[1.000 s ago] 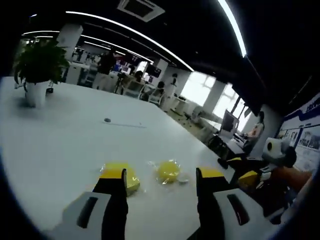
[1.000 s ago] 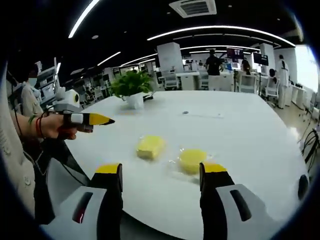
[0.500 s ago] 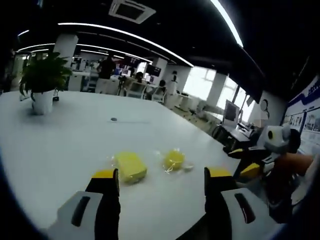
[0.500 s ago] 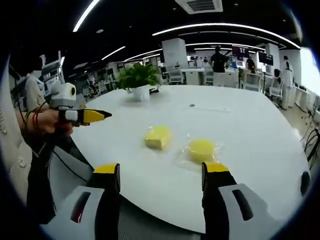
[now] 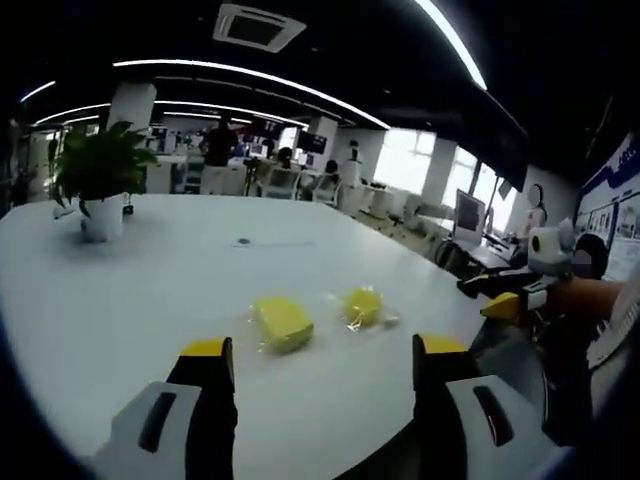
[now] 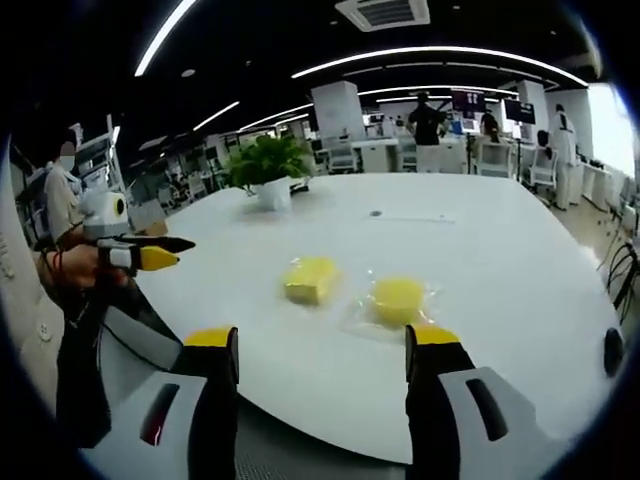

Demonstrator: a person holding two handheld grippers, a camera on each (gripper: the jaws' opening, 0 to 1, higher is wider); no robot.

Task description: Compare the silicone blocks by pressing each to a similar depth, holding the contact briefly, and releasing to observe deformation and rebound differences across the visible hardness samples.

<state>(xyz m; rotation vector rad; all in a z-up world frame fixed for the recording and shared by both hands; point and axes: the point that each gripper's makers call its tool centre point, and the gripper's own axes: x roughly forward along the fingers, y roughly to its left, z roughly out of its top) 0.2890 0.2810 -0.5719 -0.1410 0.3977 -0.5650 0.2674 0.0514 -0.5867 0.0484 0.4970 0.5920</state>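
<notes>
- Sitting on the white table (image 5: 120,290), two yellow silicone samples, each in a clear wrapper: the square block (image 5: 283,323) and the round block (image 5: 363,305).
- Landmark is the square block. In the left gripper view the round block lies just beside it, to its right and a touch farther off, the two apart.
- Right gripper view has the same pair: square block (image 6: 310,279), round block (image 6: 399,299) near it on the right, crinkled film spreading around both on the table (image 6: 500,240).
- Left gripper (image 5: 320,352) hangs short of the table edge, jaws spread wide, nothing between them; the square block sits ahead, between the two jaw lines.
- Right gripper (image 6: 322,338) likewise, jaws wide apart and bare, both blocks ahead of the tips and untouched.
- One container on show: a white pot (image 5: 103,220) holding a green plant (image 5: 98,165), well beyond the square block to the left.
- Same pot (image 6: 271,196) and plant (image 6: 264,160) in the right gripper view, far behind the square block.
- A small dark dot (image 5: 243,241) lies on the table far past the square block.
- Left gripper view catches the right gripper at its right edge, yellow-tipped, with a sleeve (image 5: 585,300).
- Right gripper view catches the left gripper at its left edge, held in a hand (image 6: 75,268) well left of the square block, its two tips slightly parted.
- People (image 6: 427,125) stand at desks far behind.
</notes>
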